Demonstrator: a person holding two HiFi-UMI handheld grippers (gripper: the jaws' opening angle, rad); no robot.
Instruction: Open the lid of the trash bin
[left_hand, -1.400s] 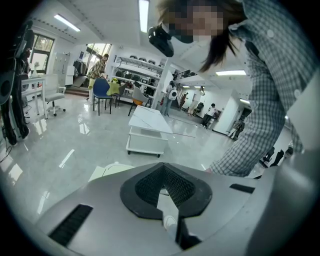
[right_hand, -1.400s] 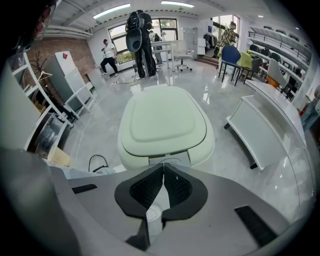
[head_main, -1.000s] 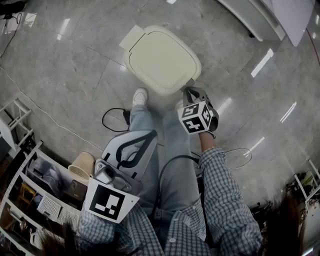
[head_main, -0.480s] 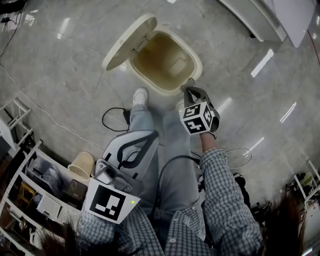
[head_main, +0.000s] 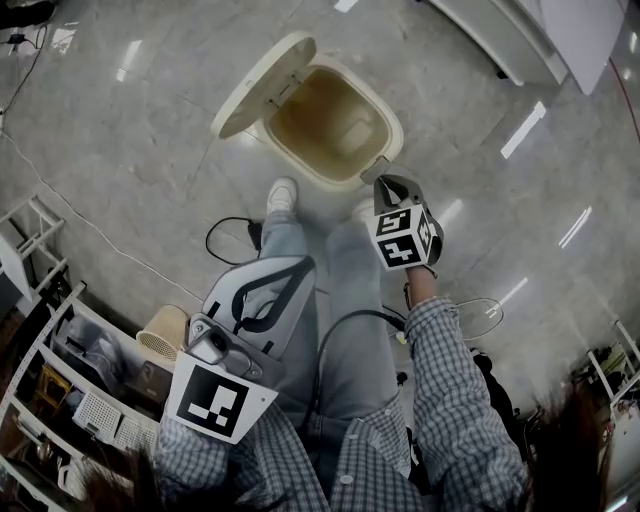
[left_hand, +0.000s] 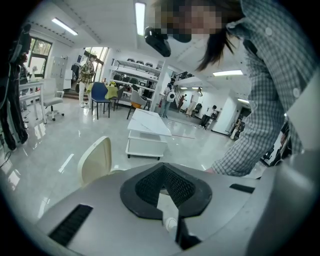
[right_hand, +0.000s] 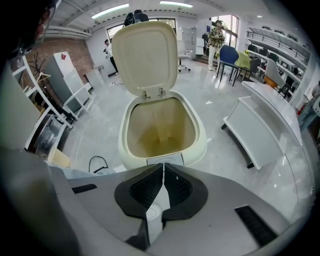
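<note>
The cream trash bin (head_main: 383, 118) stands on the floor with its lid (head_main: 262, 85) swung up and back. Its brownish inside (right_hand: 159, 131) is in plain sight, and the lid (right_hand: 145, 56) stands upright behind it. My right gripper (head_main: 383, 182) is shut on nothing, its tips just off the bin's near rim. In the right gripper view its jaws (right_hand: 163, 166) meet right above the bin's front button panel (right_hand: 165, 160). My left gripper (head_main: 292, 274) is shut and empty, held low by the person's leg. Its own view catches only the lid (left_hand: 95, 160) at the left.
The person's shoe (head_main: 281, 193) is beside the bin's near side. A black cable (head_main: 228, 240) loops on the floor. A wicker basket (head_main: 165, 330) and wire shelves (head_main: 40, 390) lie at the left. A white bench (right_hand: 265, 130) stands to the bin's right.
The lid, closed a second ago, has sprung open and stays up. My right gripper has drawn back slightly from the bin's front edge. The left gripper has barely moved.
</note>
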